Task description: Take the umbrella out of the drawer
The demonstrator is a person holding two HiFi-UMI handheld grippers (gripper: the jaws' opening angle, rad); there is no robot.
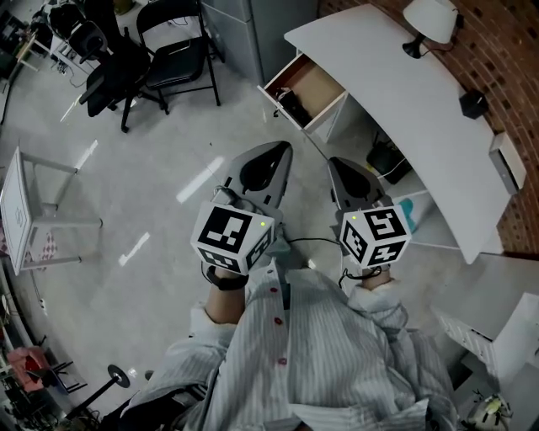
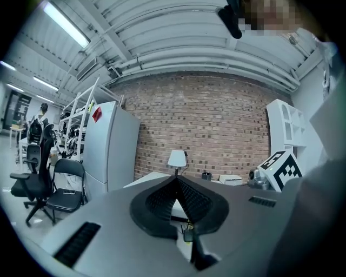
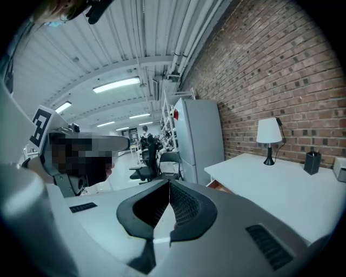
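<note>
- The umbrella [image 1: 294, 106] is seen only as a small dark shape at the front end of the drawer [image 1: 317, 82]; its details cannot be made out.
- The drawer is pulled open from under the white desk [image 1: 404, 101], and its brown bottom is laid bare behind the dark shape.
- Neither gripper is touching the drawer; both are held well apart from it, over the grey floor [image 1: 152, 168].
- The left gripper [image 1: 281, 149] is clenched: in the left gripper view its jaws are pressed together at the tips, with nothing gripped between them.
- The right gripper [image 1: 335, 163] is likewise clenched and empty, its jaws closed tip to tip in the right gripper view.
- The two grippers are held side by side, both pointed toward the desk.
- A white lamp [image 1: 430, 20], a small dark holder [image 1: 472, 103] and a white box [image 1: 508, 160] are set on the desk, along the brick wall [image 1: 505, 50].
- A folding chair [image 1: 175, 40] and an office chair [image 1: 114, 71] are seen farther off to the left.
</note>
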